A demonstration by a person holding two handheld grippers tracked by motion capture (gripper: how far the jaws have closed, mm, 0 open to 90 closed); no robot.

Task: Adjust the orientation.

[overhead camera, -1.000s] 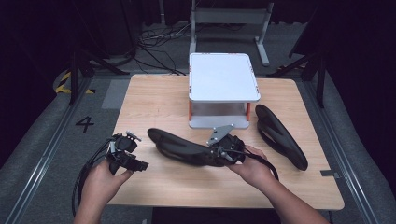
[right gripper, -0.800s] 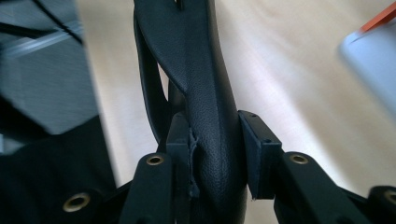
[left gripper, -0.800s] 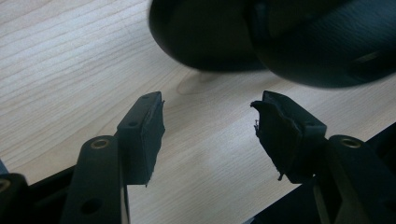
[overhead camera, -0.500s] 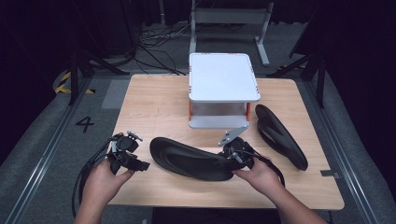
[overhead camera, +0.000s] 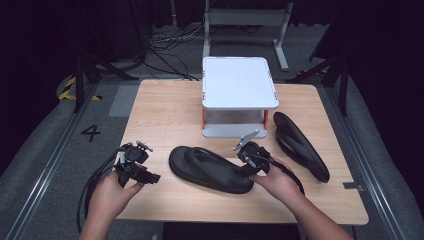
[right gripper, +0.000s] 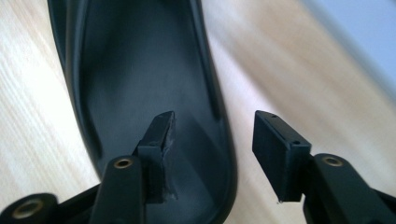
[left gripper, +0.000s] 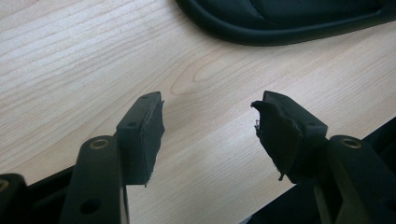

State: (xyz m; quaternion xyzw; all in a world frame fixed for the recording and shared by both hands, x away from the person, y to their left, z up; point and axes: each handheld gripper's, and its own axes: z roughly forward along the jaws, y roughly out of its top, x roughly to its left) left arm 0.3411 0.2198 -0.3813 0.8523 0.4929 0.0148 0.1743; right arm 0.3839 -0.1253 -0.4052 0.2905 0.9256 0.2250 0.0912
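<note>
High view: a wooden table (overhead camera: 165,107) is seen from above, with two black sandals and a white stand (overhead camera: 239,82) set on it. The nearer sandal (overhead camera: 210,169) lies flat at about 6 o'clock from the stand, its toe pointing toward 10 o'clock and its heel toward 4 o'clock. The right gripper (overhead camera: 248,159) is held at that heel.

In the right gripper view its jaws are parted to a middling width and straddle the heel's raised rim, one jaw over the footbed and the other outside above the wood. Nothing is clamped between them, and whether either pad touches the rim cannot be told. The sandal appears to have been set down flat, strap up, and the grip seems to be loosened, or else not yet taken.

The left gripper (overhead camera: 132,166) is held well apart, at 9 o'clock from the sandal. In the left gripper view its jaws are spread wide over bare wood with nothing between them, and the sandal's toe edge (left gripper: 280,21) is seen beyond them at 12 o'clock. It appears to be kept idle and out of the way.

The second sandal (overhead camera: 301,146) lies at 4 o'clock from the stand, near the table's right edge. The stand's lower shelf is open toward the person, and nothing is seen between it and the nearer sandal.
</note>
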